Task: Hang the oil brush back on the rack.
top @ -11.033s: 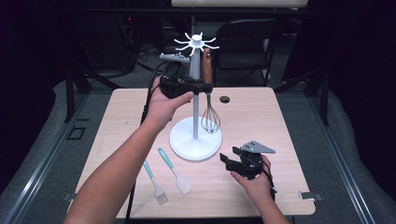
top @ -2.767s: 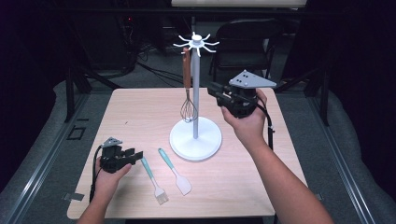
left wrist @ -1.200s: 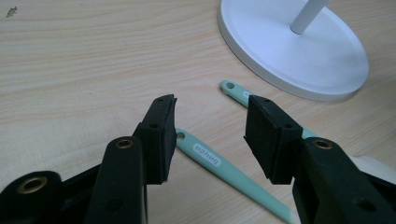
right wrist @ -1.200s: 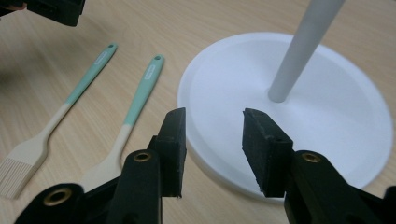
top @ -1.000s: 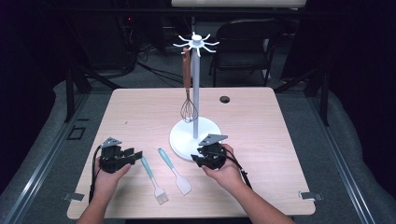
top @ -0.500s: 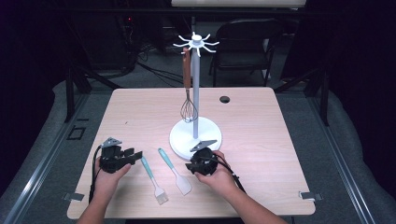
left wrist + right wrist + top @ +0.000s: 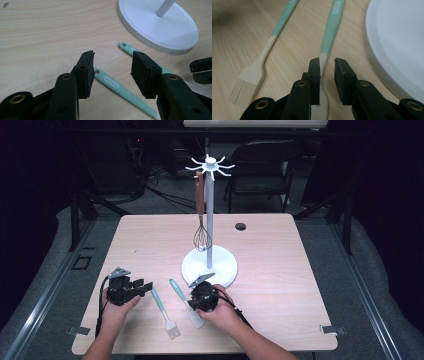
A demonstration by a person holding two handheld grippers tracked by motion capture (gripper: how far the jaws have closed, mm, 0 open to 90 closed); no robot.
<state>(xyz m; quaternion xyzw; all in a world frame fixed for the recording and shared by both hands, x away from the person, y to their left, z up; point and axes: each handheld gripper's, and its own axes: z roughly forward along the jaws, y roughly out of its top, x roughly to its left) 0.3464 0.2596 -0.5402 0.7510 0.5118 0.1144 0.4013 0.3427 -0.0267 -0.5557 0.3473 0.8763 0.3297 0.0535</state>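
The right claw (image 7: 327, 62) sits low over the counter (image 7: 310, 270), its jaws a narrow gap apart around the neck of the mint-handled spatula (image 7: 331, 27), not yet pinching it. The spatula lies flat just beside the white stand base (image 7: 209, 266). Left of it lies a matching pastry brush (image 7: 164, 312). The left claw (image 7: 112, 67) rests wide open near the brush handle, holding nothing. A whisk (image 7: 201, 237) hangs from the stand.

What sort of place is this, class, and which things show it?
Probably a lab or studio for recording demonstrations: a lone wooden table in dark surroundings, cables and equipment behind it, and a white utensil stand with a whisk.
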